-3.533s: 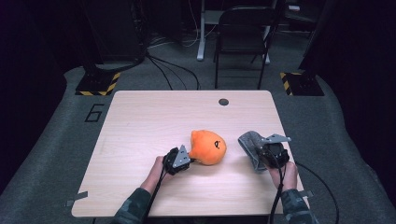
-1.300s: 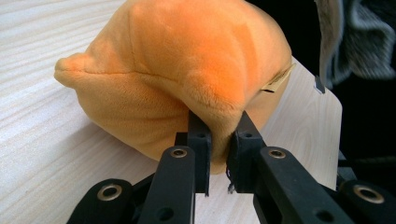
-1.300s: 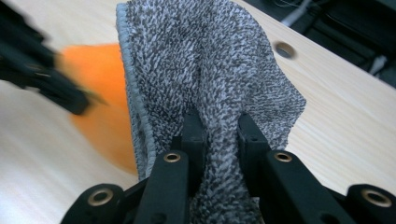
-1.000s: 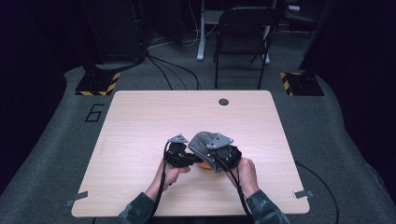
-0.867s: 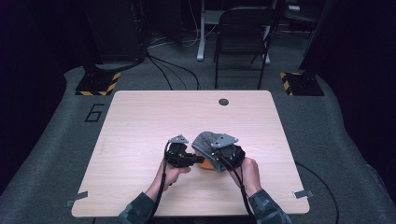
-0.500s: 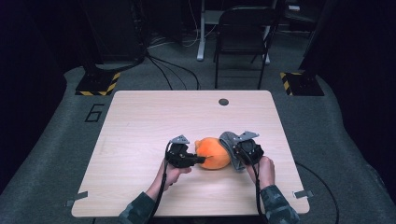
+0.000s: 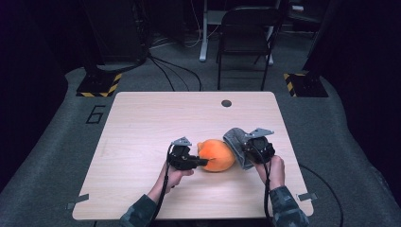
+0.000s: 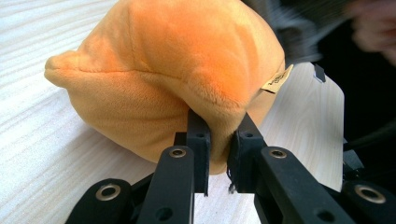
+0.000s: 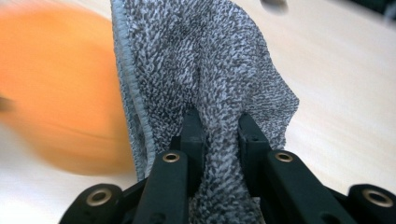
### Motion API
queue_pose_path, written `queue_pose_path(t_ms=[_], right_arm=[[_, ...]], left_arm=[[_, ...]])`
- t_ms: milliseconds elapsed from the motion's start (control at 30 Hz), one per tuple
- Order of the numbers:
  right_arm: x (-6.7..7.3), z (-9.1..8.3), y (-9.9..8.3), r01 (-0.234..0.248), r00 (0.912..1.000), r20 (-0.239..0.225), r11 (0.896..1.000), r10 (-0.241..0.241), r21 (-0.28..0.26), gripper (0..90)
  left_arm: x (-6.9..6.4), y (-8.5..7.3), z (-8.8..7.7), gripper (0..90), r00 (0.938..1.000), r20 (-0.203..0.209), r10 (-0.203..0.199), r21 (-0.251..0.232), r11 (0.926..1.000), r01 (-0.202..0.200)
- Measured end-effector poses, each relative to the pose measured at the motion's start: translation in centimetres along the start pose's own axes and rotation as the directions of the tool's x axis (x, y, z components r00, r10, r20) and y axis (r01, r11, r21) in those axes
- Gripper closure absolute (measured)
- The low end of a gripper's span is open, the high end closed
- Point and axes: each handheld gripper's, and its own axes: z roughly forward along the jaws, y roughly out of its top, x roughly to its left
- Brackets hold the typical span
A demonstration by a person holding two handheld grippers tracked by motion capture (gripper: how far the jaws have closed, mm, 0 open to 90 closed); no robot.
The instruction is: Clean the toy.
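An orange plush toy (image 7: 216, 154) lies on the wooden table (image 7: 156, 118), a little in front of the middle. My left gripper (image 7: 204, 162) comes at it from the left and is shut on a fold of the orange plush toy (image 8: 187, 70), which carries a small fabric tag (image 8: 276, 81). My right gripper (image 7: 243, 150) is just right of the toy, shut on a grey towel (image 7: 234, 142). In the right gripper view the grey towel (image 9: 210, 70) hangs bunched between the jaws, with the orange plush toy (image 9: 56, 84) blurred at the left behind it.
A small dark round hole (image 7: 226, 103) marks the table near its far edge. A black chair (image 7: 246, 42) stands beyond the table, with cables (image 7: 170, 71) on the floor. Yellow-and-black striped blocks (image 7: 99, 85) sit at both far corners.
The right gripper with the grey towel has slid off the toy's top to its right side, uncovering it. The left gripper has stayed clamped on the toy's left.
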Motion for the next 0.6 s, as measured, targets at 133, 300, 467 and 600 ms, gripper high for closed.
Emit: queue_pose_path(t_ms=[133,300,467,600], right_arm=[[3.9,-2.1,1.8,0.111,0.9925,-0.046,0.992,-0.113,-0.060,76.3],[7.9,-1.3,2.3,0.216,0.9727,-0.077,0.975,-0.219,-0.051,76.2],[7.3,0.2,1.7,0.207,0.9736,-0.088,0.977,-0.211,-0.047,76.0],[6.0,0.3,1.2,0.184,0.9805,-0.066,0.983,-0.185,-0.024,76.0]], left_arm=[[0.0,0.0,0.0,80.4,0.9997,-0.001,0.023,0.002,0.9997,-0.023],[0.1,-0.1,-0.1,80.4,0.9998,-0.001,0.021,-0.003,0.9998,-0.021],[0.1,-0.1,0.0,80.4,0.9996,-0.011,0.024,0.003,0.9997,-0.024],[-0.1,-0.1,0.1,80.4,0.9996,-0.014,0.023,-0.001,0.9997,-0.023]])
